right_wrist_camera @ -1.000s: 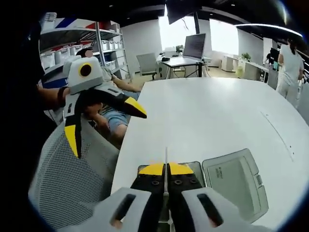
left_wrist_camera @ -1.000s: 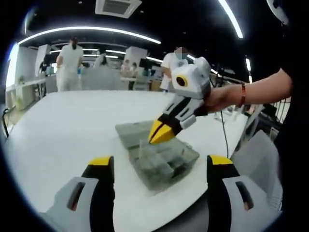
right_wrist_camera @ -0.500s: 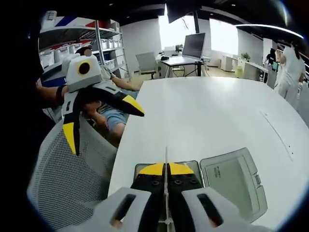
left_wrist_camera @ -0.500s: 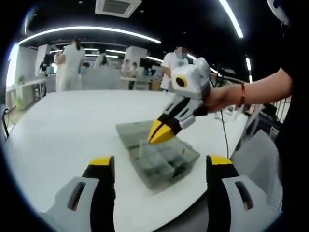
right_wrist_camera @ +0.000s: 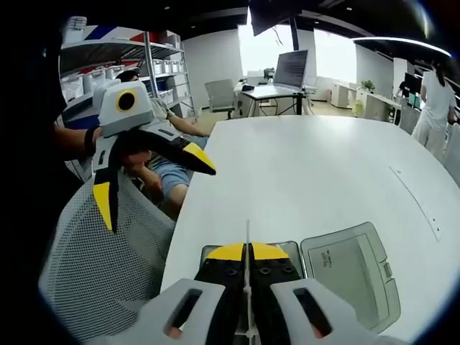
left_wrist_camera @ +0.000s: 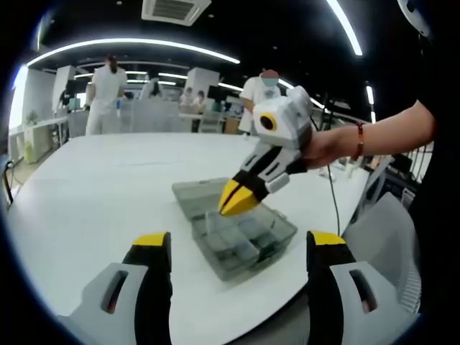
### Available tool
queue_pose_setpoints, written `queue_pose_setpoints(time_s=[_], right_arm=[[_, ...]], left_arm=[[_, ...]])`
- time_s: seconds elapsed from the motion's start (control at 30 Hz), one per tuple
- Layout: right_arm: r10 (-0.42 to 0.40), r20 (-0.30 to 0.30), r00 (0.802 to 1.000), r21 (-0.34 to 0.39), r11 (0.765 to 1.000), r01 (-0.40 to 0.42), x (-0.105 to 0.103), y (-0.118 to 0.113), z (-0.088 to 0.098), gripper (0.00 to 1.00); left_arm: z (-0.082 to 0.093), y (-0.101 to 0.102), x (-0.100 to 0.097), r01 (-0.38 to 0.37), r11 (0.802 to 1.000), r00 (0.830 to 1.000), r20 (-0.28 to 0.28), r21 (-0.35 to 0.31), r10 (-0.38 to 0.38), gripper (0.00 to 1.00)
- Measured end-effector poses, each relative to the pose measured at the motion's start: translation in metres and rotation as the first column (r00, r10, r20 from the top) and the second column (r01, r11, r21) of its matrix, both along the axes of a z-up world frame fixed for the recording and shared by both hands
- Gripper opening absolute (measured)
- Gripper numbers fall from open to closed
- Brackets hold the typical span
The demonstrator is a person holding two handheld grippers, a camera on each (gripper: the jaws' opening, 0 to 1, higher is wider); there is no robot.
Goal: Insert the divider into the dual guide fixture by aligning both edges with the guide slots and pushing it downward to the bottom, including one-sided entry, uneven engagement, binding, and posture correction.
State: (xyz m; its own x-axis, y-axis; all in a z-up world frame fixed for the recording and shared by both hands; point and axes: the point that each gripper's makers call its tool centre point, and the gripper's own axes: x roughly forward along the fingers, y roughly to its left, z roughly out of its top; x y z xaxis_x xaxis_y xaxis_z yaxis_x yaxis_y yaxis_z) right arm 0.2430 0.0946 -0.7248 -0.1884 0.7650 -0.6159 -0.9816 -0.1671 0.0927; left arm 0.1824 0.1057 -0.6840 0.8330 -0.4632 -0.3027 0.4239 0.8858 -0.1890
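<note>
the table [left_wrist_camera: 108, 180] and the box [left_wrist_camera: 241, 237] on it lie as before. the left gripper [right_wrist_camera: 144, 169] still hovers off the table edge, jaws spread. the right gripper [left_wrist_camera: 237, 198] stays over the box, pinching the upright divider [right_wrist_camera: 248, 241].

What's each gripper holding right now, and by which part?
Right gripper: shut on the thin clear divider, pinched by its lower part, the top edge sticking out above the tips. Left gripper: open, holding nothing.
</note>
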Motion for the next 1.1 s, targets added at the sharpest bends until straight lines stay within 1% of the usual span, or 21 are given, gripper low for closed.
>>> queue_pose_setpoints(time_s=[0.03, 0.1, 0.17, 0.23, 0.3, 0.37, 0.43, 0.6, 0.67, 0.73, 0.8, 0.83, 0.9, 0.97, 1.1], right_arm=[[0.003, 0.006, 1.000, 0.002, 1.000, -0.003, 0.000, 0.001, 0.000, 0.00], [0.005, 0.000, 1.000, 0.001, 1.000, -0.005, -0.001, 0.001, 0.000, 0.00], [-0.001, 0.017, 1.000, 0.004, 1.000, 0.001, 0.002, 0.002, 0.001, 0.00], [-0.010, -0.012, 1.000, -0.002, 1.000, 0.010, 0.002, 0.002, 0.001, 0.00], [-0.011, -0.008, 1.000, 0.001, 1.000, 0.011, 0.002, 0.001, -0.001, 0.00], [-0.016, -0.024, 1.000, 0.012, 1.000, 0.017, 0.002, 0.000, -0.001, 0.00], [-0.021, -0.024, 0.999, 0.018, 1.000, 0.021, 0.002, 0.000, -0.001, 0.00], [-0.032, -0.056, 0.998, 0.050, 0.998, 0.034, 0.000, 0.002, 0.002, 0.00], [-0.033, -0.056, 0.998, 0.052, 0.998, 0.036, -0.001, 0.001, 0.001, 0.00], [-0.026, -0.045, 0.999, 0.055, 0.998, 0.028, -0.001, -0.001, -0.002, 0.00], [-0.019, -0.037, 0.999, 0.071, 0.997, 0.022, -0.002, -0.003, -0.001, 0.00], [-0.024, -0.038, 0.999, 0.068, 0.997, 0.026, -0.001, -0.004, -0.002, 0.00], [-0.036, -0.046, 0.998, 0.079, 0.996, 0.040, 0.000, -0.004, 0.001, 0.00], [-0.043, -0.040, 0.998, 0.101, 0.994, 0.047, 0.003, -0.002, 0.006, 0.00], [-0.049, -0.047, 0.998, 0.107, 0.993, 0.054, 0.005, 0.000, 0.008, 0.00]], left_arm=[[0.000, 0.000, 0.000, 0.000, 1.000, 1.000, -0.001, -0.002, 0.000, 0.75], [0.000, 0.000, 0.000, -0.001, 1.000, 1.000, -0.001, -0.002, 0.001, 0.75], [0.000, -0.001, 0.000, 0.000, 1.000, 1.000, -0.003, -0.002, 0.000, 0.75], [0.000, -0.001, 0.000, 0.002, 1.000, 1.000, -0.005, 0.000, -0.002, 0.75], [0.000, -0.002, 0.000, 0.003, 1.000, 1.000, -0.008, 0.000, -0.003, 0.75], [0.000, -0.002, 0.000, 0.003, 1.000, 1.000, -0.005, 0.000, -0.003, 0.75], [0.000, -0.002, 0.001, 0.003, 1.000, 1.000, -0.006, -0.001, -0.003, 0.74], [-0.001, -0.002, 0.000, 0.006, 1.000, 1.000, -0.009, 0.003, -0.006, 0.74], [-0.001, -0.002, 0.000, 0.005, 1.000, 1.000, -0.009, -0.001, -0.005, 0.74], [-0.001, -0.002, 0.000, 0.005, 1.000, 1.000, -0.010, 0.000, -0.005, 0.74], [-0.001, -0.003, 0.000, 0.006, 1.000, 1.000, -0.011, 0.003, -0.006, 0.74], [-0.001, -0.002, 0.000, 0.007, 1.000, 1.000, -0.011, 0.003, -0.007, 0.74], [0.000, -0.003, 0.000, 0.006, 1.000, 1.000, -0.009, 0.001, -0.006, 0.74], [-0.001, -0.003, 0.000, 0.006, 1.000, 1.000, -0.012, -0.003, -0.006, 0.74], [-0.001, -0.005, 0.001, 0.014, 1.000, 1.000, -0.013, -0.002, -0.014, 0.74]])
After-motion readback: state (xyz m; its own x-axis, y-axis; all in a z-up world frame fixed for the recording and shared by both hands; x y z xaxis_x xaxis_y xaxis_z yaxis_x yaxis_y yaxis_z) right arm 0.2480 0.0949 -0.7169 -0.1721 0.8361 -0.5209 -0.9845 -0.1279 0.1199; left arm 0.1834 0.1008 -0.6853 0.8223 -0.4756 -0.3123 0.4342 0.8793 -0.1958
